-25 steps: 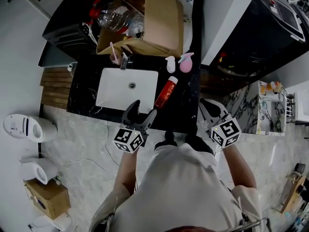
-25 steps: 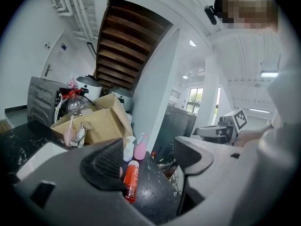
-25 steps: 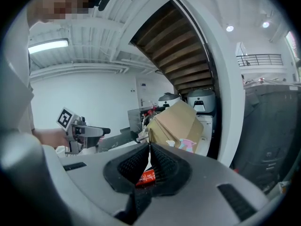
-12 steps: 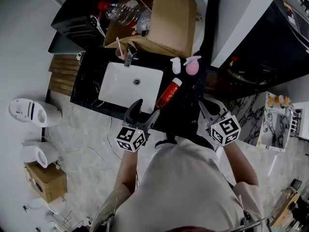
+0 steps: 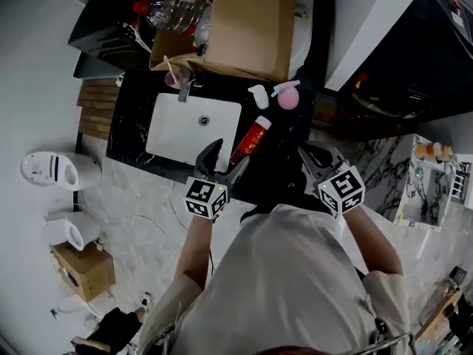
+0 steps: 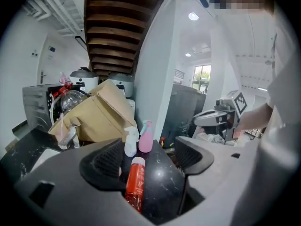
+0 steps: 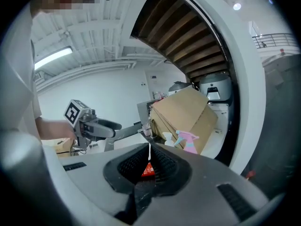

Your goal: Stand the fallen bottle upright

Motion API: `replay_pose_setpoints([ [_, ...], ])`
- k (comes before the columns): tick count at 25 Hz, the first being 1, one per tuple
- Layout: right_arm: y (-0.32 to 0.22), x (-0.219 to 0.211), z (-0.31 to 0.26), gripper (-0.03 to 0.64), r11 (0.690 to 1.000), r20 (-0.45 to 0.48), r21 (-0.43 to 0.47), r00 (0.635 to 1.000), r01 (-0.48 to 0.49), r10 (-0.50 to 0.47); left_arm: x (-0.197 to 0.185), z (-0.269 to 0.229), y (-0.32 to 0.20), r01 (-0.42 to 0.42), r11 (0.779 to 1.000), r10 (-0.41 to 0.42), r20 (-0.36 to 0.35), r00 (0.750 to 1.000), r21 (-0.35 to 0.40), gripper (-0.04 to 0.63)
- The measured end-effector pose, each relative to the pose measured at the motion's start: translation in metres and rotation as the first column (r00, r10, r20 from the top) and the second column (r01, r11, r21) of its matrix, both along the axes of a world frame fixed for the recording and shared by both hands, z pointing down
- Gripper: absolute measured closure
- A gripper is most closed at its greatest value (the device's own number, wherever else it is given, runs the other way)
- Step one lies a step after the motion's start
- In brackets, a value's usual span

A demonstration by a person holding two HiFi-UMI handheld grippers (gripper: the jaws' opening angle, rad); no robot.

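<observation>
Found red bottle (image 5: 250, 140) lying on its side on black counter (image 5: 133, 120), on the strip right of white sink (image 5: 194, 132), white cap toward the back edge. Noted left gripper (image 5: 228, 161) held over the counter's front edge, jaws spread wide and clamped on nothing. Saw the bottle (image 6: 135, 182) lengthwise in the gap of that gripper (image 6: 148, 157), base nearest, closer to one jaw; could not confirm contact. Noted right gripper (image 5: 314, 161) near the front right corner, well apart from the bottle. Found its jaws (image 7: 149, 154) drawn together to a thin slit, gripping nothing, a sliver of the bottle (image 7: 148, 170) showing through. Recorded pink spray bottle (image 5: 287, 97) and white spray bottle (image 5: 260, 97) upright, side by side at the back edge, cardboard box (image 5: 251, 24) behind them.
</observation>
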State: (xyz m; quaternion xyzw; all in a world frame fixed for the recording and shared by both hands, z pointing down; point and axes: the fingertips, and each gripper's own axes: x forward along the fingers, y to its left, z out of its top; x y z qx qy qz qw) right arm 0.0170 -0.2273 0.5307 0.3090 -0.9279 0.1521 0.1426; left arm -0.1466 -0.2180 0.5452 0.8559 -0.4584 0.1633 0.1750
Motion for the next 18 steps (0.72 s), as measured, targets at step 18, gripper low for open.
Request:
replay_pose_setpoints([
  [18,-0.044,0.025,0.064,0.583,0.991,0.011,-0.126,0.999,0.047,-0.046,0.05,0.191,-0.068,-0.132,0.925,0.254,0.32,0.913,-0.356,0.253],
])
